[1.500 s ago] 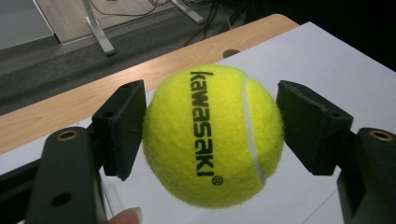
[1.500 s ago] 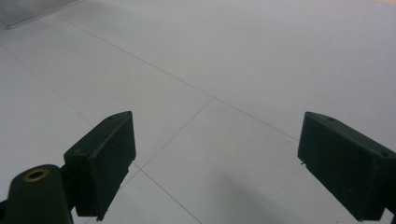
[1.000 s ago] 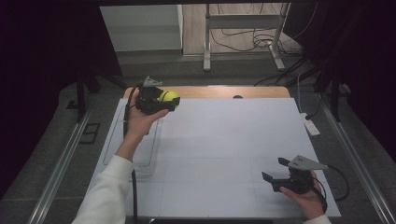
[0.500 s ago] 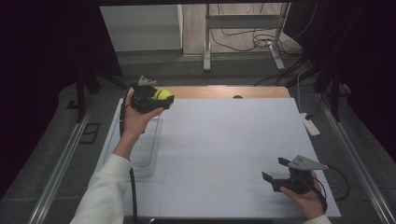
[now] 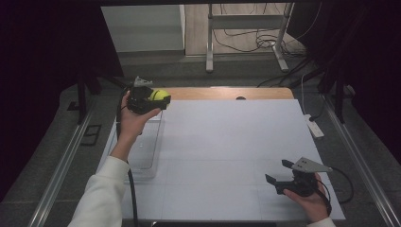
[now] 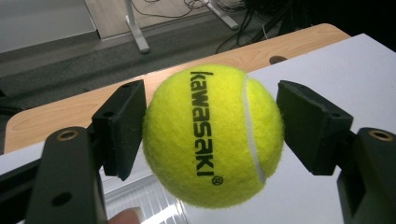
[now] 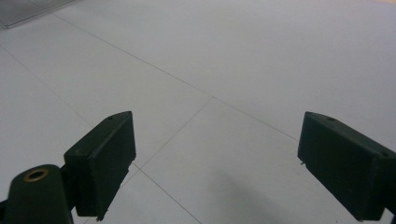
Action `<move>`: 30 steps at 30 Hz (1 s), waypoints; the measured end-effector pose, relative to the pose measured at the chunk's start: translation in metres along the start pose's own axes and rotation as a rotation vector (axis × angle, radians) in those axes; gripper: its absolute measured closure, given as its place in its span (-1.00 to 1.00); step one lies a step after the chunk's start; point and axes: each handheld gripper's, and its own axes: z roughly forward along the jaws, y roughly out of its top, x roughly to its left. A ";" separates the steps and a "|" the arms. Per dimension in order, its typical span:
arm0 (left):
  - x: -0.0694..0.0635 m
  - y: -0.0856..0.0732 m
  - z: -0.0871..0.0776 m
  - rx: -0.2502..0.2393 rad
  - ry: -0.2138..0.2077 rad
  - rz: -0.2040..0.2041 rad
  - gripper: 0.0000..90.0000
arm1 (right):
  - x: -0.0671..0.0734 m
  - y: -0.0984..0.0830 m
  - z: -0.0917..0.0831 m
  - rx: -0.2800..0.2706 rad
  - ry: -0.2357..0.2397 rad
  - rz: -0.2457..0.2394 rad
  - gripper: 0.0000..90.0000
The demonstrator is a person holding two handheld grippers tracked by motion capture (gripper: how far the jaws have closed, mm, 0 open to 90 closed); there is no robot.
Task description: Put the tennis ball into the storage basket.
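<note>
A yellow tennis ball (image 6: 212,135) printed "kawasaki" sits between the two black jaws of my left gripper (image 6: 211,140), which is shut on it. In the high view this gripper (image 5: 163,98) holds the ball (image 5: 158,95) in the air above the table's far left corner, over the end of a clear plastic box (image 5: 144,153). My right gripper (image 5: 278,171) rests low at the near right of the white table sheet (image 5: 227,142). Its jaws stand wide apart with nothing between them, as the right gripper view (image 7: 224,158) shows.
The clear box lies along the left edge of the sheet. A strip of bare wooden tabletop (image 5: 222,93) runs along the far edge. A white power strip (image 5: 314,126) lies off the right side, and metal stand legs and cables are on the floor beyond.
My left gripper has drifted slightly left with the ball still in it. The right gripper has stayed where it was.
</note>
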 end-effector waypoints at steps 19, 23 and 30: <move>0.019 -0.004 -0.003 -0.003 0.053 -0.027 -0.38 | 0.000 0.000 0.000 0.000 -0.001 0.000 -0.73; 0.023 -0.004 -0.003 -0.004 0.066 -0.035 -0.38 | 0.000 0.000 0.000 0.001 0.001 0.001 -0.73; 0.030 -0.005 -0.004 -0.002 0.085 -0.045 -0.38 | 0.000 0.000 0.001 0.002 0.001 0.001 -0.73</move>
